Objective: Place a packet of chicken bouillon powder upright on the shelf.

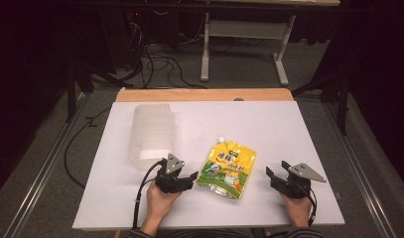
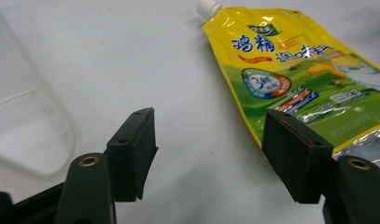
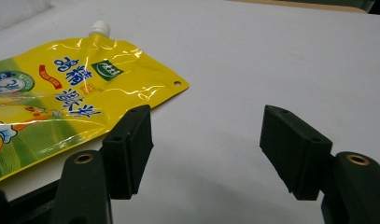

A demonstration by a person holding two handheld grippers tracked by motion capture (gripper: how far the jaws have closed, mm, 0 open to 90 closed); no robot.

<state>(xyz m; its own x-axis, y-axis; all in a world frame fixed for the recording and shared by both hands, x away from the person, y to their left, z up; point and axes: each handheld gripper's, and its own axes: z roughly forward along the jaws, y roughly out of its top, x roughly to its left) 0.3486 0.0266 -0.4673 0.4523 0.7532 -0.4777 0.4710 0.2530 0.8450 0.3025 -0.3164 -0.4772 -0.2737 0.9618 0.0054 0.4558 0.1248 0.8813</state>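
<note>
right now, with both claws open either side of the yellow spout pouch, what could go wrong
1. The yellow spout pouch lies flat on the white table; its glossy film gives little edge to pinch, so a claw may slip off or only crease it.
2. The left claw sits close to the clear plastic container, so a swing that way could knock it.
3. The white spout cap points away from both the left claw and the right claw, so lifting by the body may let the pouch sag.
</note>
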